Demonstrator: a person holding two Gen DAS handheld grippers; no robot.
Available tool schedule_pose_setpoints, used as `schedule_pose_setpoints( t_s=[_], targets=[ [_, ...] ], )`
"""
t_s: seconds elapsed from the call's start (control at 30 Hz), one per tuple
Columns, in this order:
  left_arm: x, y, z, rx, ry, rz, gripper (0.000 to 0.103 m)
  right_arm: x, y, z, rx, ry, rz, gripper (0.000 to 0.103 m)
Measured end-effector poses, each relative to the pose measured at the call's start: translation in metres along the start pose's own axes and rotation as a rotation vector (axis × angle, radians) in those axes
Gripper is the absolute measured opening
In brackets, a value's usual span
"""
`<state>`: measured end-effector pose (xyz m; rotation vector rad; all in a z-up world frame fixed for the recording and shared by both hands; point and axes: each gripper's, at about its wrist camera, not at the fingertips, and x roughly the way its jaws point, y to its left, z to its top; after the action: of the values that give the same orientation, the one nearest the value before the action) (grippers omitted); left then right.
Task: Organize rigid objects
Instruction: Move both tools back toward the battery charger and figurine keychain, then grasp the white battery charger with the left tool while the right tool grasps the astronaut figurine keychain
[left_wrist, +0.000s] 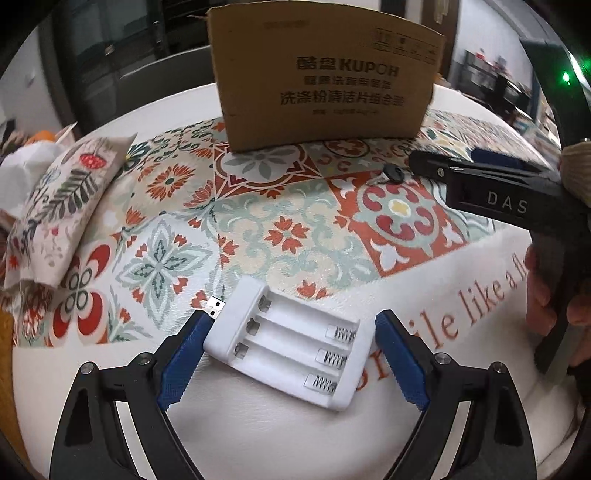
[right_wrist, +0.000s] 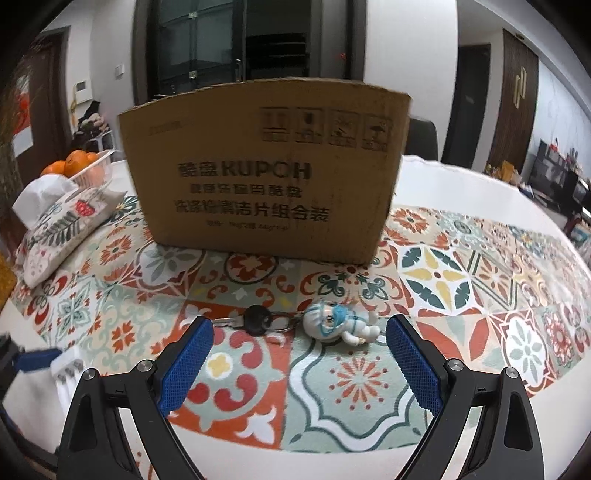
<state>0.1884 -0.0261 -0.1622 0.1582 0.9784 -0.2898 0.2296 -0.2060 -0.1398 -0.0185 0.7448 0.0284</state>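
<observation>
The left gripper (left_wrist: 290, 354) hung over the near edge of the worktop (left_wrist: 258, 435), its jaws spread wide on either side of a white battery charger (left_wrist: 291, 345). The charger lay flat on the pale part of the cloth, three empty bays facing up, its USB plug (left_wrist: 215, 306) sticking out toward the patterned tiles. The left blue pad (left_wrist: 184, 354) sat just beside the charger's plug end, too close to tell whether it touched; the right pad (left_wrist: 400, 354) stood clear of the spring end.

The right gripper (right_wrist: 299, 363) was further along the worktop, pointed toward a brown cardboard box (right_wrist: 266, 173) printed with "KUPOH" that stood upright on the tiled cloth (right_wrist: 443, 280). Its jaws were also spread, with nothing between the pads. Just beyond the fingertips lay a key with a black head (right_wrist: 257, 318), joined by a ring to a small white and blue figurine (right_wrist: 334, 323) lying on its side. From the left camera the right gripper's black body (left_wrist: 506, 192) showed near the key (left_wrist: 391, 173), with a hand (left_wrist: 554, 295) wrapped around its grip.

Off to the left side rested a floral fabric tissue pouch (right_wrist: 62, 229), and behind it a clear tray of oranges (right_wrist: 79, 166).
</observation>
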Motion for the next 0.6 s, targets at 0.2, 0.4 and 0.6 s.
schedule_pose_setpoints(
  t_s=[0.2,0.4,0.6],
  targets=[
    [0.010,-0.005,0.014,-0.071,-0.020,0.035,0.083,0.024,-0.021,0.006,0.085,0.078,0.041,0.095],
    [0.010,-0.011,0.017,-0.060,-0.023,0.043,0.078,0.040,-0.032,0.006,0.146,0.139,0.087,0.095],
    [0.004,-0.006,0.011,-0.146,0.016,0.166,0.086,0.041,-0.026,0.008,0.113,0.141,0.078,0.094]
  ],
)
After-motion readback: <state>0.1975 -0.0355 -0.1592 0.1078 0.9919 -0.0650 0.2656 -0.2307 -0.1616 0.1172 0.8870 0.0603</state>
